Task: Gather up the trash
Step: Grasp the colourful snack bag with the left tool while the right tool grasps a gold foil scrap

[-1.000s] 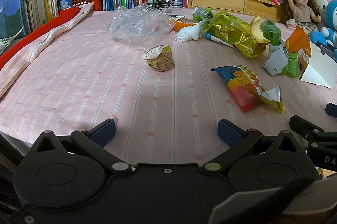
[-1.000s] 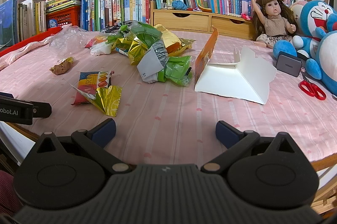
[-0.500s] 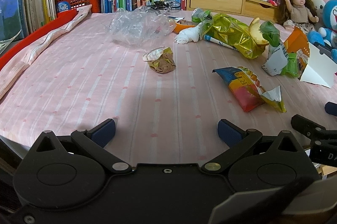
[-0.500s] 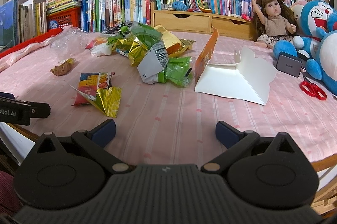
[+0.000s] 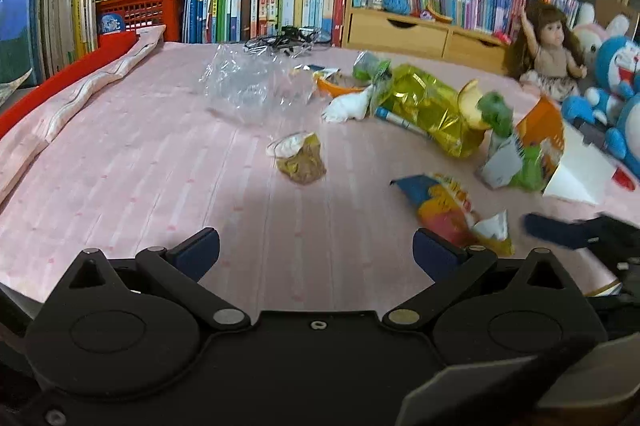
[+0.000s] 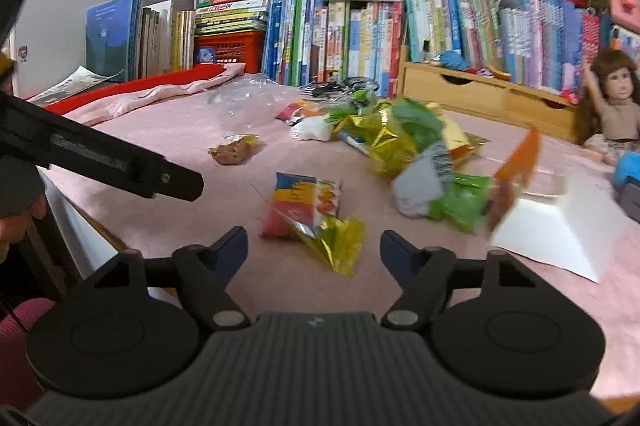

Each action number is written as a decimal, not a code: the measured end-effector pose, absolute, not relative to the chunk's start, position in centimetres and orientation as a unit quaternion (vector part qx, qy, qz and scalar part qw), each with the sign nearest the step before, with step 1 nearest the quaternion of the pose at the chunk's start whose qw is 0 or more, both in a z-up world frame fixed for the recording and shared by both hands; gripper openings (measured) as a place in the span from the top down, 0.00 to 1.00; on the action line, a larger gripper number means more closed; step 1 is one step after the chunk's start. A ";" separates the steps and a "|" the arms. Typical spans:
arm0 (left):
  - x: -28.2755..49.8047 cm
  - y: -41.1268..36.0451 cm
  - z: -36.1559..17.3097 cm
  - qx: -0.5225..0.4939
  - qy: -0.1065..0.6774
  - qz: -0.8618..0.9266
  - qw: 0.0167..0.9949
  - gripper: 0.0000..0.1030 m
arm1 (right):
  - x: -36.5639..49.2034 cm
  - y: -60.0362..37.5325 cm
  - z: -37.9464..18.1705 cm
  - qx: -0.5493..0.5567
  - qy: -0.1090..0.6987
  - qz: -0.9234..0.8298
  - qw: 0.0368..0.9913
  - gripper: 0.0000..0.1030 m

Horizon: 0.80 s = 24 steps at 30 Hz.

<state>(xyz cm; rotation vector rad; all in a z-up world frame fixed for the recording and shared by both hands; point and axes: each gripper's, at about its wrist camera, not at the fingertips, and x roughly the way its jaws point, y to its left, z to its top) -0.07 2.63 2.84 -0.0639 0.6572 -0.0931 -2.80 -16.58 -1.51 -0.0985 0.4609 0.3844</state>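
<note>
1. The table point(image 6: 248, 282), under a pink striped cloth, carries all the litter in one loose band across its middle, so both tools can work from the near edge.
2. The clear plastic bag point(image 5: 256, 89) lies open and crumpled at the far side; judged as the likely container for the rubbish, though nothing is in it yet.
3. The gold foil bag point(image 5: 432, 109) and green wrappers point(image 6: 460, 201) are piled together beyond the nearer pieces.
4. The colourful snack packet point(image 6: 312, 218) lies flat, just ahead of the right gripper point(image 6: 313, 246). Its jaws are closing, nothing between the pads; probably narrowing to suit the thin packet.
5. The left gripper point(image 5: 316, 250) is held wide apart and empty above bare cloth, judged to be waiting.
6. The small brown wrapper point(image 5: 300, 161) lies alone, nearest the left gripper.
</note>
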 end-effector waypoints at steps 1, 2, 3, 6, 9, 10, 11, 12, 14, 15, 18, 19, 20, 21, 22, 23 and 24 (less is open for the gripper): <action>-0.1 2.7 3.0 -0.036 0.321 -0.050 0.945 0.00 | -2.3 -16.6 -1.6 -0.043 0.234 0.187 0.953 0.48; -0.1 2.8 3.2 -0.042 0.318 -0.056 0.945 0.00 | -1.9 -16.7 -1.6 -0.036 0.244 0.181 0.952 0.56; 0.0 2.8 3.2 -0.044 0.317 -0.060 0.945 0.00 | -1.8 -17.0 -1.5 -0.027 0.250 0.177 0.952 0.74; 0.0 2.2 3.3 -0.050 0.311 -0.081 0.946 0.01 | -2.1 -18.3 -1.5 -0.013 0.252 0.164 0.954 0.79; 0.1 1.0 3.2 -0.054 0.305 -0.105 0.945 0.01 | -2.6 -19.8 -1.4 -0.016 0.248 0.133 0.959 0.83; 0.3 0.6 3.1 -0.055 0.304 -0.109 0.945 0.01 | -2.7 -20.3 -1.4 -0.014 0.248 0.125 0.961 0.83; 0.6 0.0 2.9 -0.059 0.304 -0.117 0.944 0.01 | -2.9 -21.1 -1.4 -0.009 0.249 0.115 0.962 0.83; 0.9 -0.6 2.8 -0.062 0.307 -0.119 0.942 0.01 | -2.9 -21.5 -1.4 -0.006 0.249 0.105 0.963 0.83; 1.6 -2.1 2.4 -0.064 0.309 -0.118 0.941 0.01 | -3.0 -22.6 -1.5 -0.002 0.248 0.083 0.965 0.83; 2.0 -2.9 2.2 -0.060 0.305 -0.119 0.943 0.01 | -3.2 -23.2 -1.5 0.001 0.248 0.074 0.966 0.83; 3.0 -5.2 1.6 -0.030 0.298 -0.106 0.948 0.01 | -3.4 -24.3 -1.6 0.011 0.249 0.062 0.966 0.83; 3.4 -6.0 1.3 -0.017 0.296 -0.099 0.950 0.02 | -3.5 -24.5 -1.6 0.012 0.250 0.060 0.966 0.83; 3.8 -6.8 0.9 -0.004 0.296 -0.092 0.951 0.07 | -3.6 -24.6 -1.7 0.013 0.250 0.059 0.966 0.83; 4.1 -7.3 0.6 0.003 0.295 -0.089 0.951 0.09 | -3.7 -24.6 -1.8 0.013 0.251 0.058 0.966 0.83; 4.5 -7.8 0.2 0.010 0.298 -0.084 0.951 0.16 | -3.7 -24.6 -1.8 0.012 0.251 0.058 0.966 0.83; 5.0 -8.2 -0.2 0.014 0.303 -0.081 0.949 0.23 | -3.8 -24.6 -1.9 0.010 0.251 0.058 0.966 0.83; 5.3 -8.3 -0.6 0.013 0.309 -0.079 0.947 0.27 | -3.8 -24.6 -1.9 0.009 0.251 0.058 0.966 0.83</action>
